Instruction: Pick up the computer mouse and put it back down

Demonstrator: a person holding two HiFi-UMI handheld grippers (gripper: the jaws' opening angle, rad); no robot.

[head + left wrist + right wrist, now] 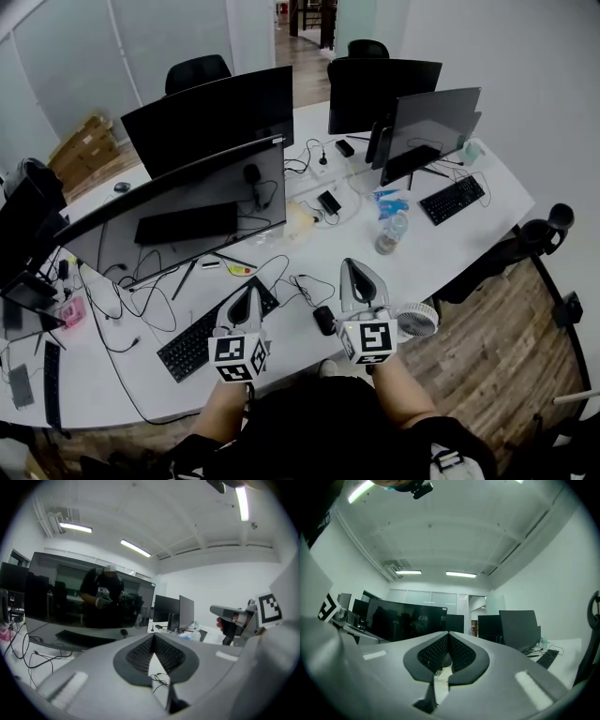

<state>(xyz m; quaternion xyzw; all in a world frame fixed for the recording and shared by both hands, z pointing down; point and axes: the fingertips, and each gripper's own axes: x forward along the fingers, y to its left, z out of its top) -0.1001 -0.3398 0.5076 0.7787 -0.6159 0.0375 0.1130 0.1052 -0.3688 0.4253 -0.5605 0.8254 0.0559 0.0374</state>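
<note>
The black computer mouse (323,320) lies on the white desk (441,248), between my two grippers in the head view and below them. My right gripper (353,265) is held up above the desk to the right of the mouse, its jaws closed tip to tip with nothing between them (448,633). My left gripper (251,292) hovers over the right end of the black keyboard (197,342); its jaws also meet at the tips and hold nothing (153,635). Both gripper views look level across the room, so neither shows the mouse.
A large dark monitor (178,211) stands behind the keyboard, with loose cables (300,281) in front of it. A small white fan (419,319) sits at the desk's near edge right of the right gripper. A water bottle (392,232) and a second keyboard (453,199) lie further right.
</note>
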